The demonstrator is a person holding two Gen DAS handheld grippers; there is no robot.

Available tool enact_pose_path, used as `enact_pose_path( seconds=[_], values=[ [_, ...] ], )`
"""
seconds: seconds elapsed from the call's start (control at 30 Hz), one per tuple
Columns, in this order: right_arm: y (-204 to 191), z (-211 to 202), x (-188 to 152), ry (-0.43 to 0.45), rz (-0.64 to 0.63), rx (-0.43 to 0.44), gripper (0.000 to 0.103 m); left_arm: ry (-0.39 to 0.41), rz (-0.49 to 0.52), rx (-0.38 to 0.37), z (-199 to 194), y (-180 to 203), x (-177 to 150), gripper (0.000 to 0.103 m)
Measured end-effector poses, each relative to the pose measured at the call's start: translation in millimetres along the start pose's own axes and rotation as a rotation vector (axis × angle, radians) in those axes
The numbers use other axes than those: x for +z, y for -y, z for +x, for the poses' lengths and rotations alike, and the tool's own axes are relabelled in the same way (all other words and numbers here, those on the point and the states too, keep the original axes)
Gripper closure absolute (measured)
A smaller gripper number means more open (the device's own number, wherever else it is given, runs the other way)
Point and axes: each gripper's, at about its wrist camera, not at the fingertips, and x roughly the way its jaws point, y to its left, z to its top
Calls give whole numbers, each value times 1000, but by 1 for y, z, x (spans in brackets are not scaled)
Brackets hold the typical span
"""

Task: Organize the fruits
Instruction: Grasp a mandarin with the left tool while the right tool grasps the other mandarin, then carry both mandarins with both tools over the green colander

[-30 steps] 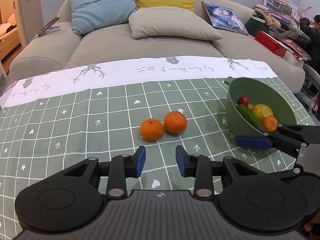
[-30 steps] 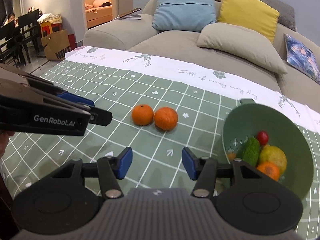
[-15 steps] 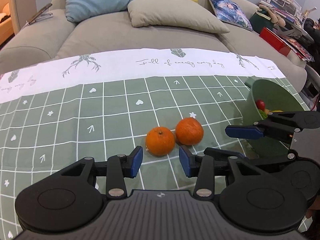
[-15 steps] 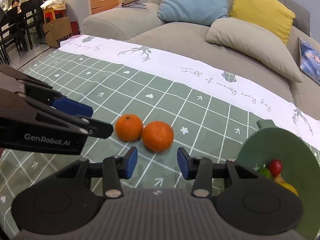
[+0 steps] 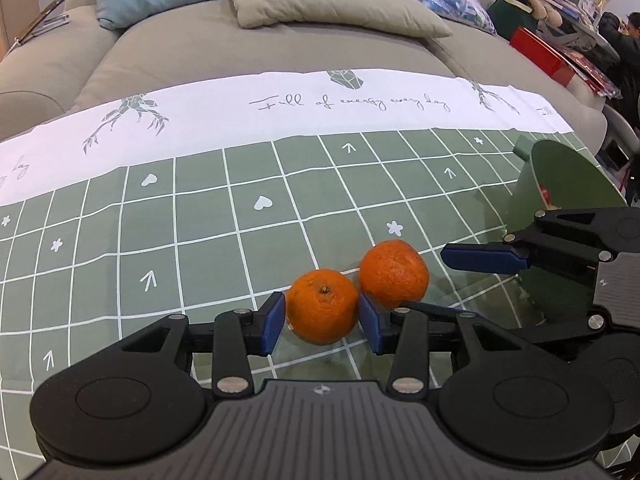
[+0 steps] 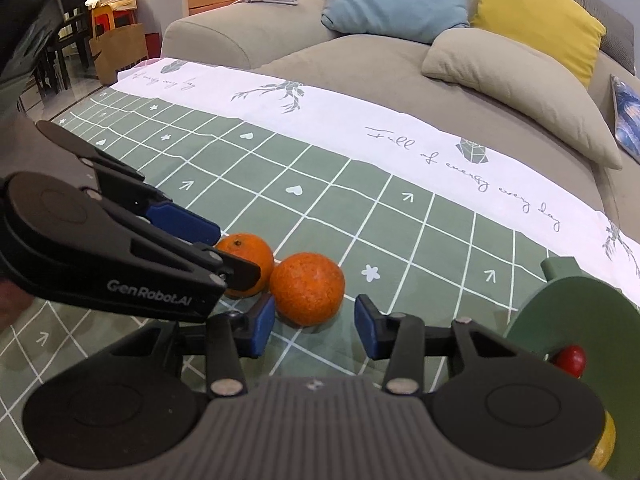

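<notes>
In the left wrist view, the left gripper [image 5: 322, 322] sits at lower centre with its blue pads spread to either side of the near orange [image 5: 322, 306]; the pads flank the fruit closely, but whether they touch it I cannot tell. A second orange [image 5: 394, 273] lies just right of and behind the first, the two touching or nearly so, both on the green checked cloth [image 5: 200, 240]. The right gripper [image 5: 484, 258] reaches in from the right edge, one blue pad level with the second orange. The green bowl [image 5: 560, 176] stands at the right edge, a red fruit [image 5: 544, 192] showing inside. In the right wrist view, the right gripper [image 6: 316, 326] is spread at lower centre with the second orange [image 6: 307, 289] just ahead, between the pad tips and closer to the left pad. The left gripper [image 6: 208, 248] comes in from the left, its fingers around the first orange [image 6: 246, 258]. The bowl [image 6: 560, 312] is at lower right, with the red fruit [image 6: 570, 361] at its rim. A beige sofa [image 6: 360, 52] with cushions fills the top of the frame.
</notes>
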Motion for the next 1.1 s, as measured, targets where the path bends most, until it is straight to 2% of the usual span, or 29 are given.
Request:
enact_pose_path(
  seconds=[0.13,0.27,0.43,0.6,0.73,1.0,1.1],
  values=[
    [3,4,0,5,19,0,62,2,-16,-24,3,-4,2,52],
    [5,6,0,0,22,-2,62,-28,-61,-65,11,-10,4,51],
    [4,6,-1,-5,10,-3,62,-47,-97,-74,19,-14,4,53],
    [3,10,1,-13,6,-2,61,-38,-111,-53,13,-14,0,53],
    [1,14,3,-10,17,-9,56,-29,-142,-15,2,-23,-5,53],
    [-3,24,10,-19,40,-19,55,6,-213,1,-27,-34,-18,53],
    [-3,26,12,-24,47,-29,59,14,-226,3,-37,-34,-23,53]
  ],
)
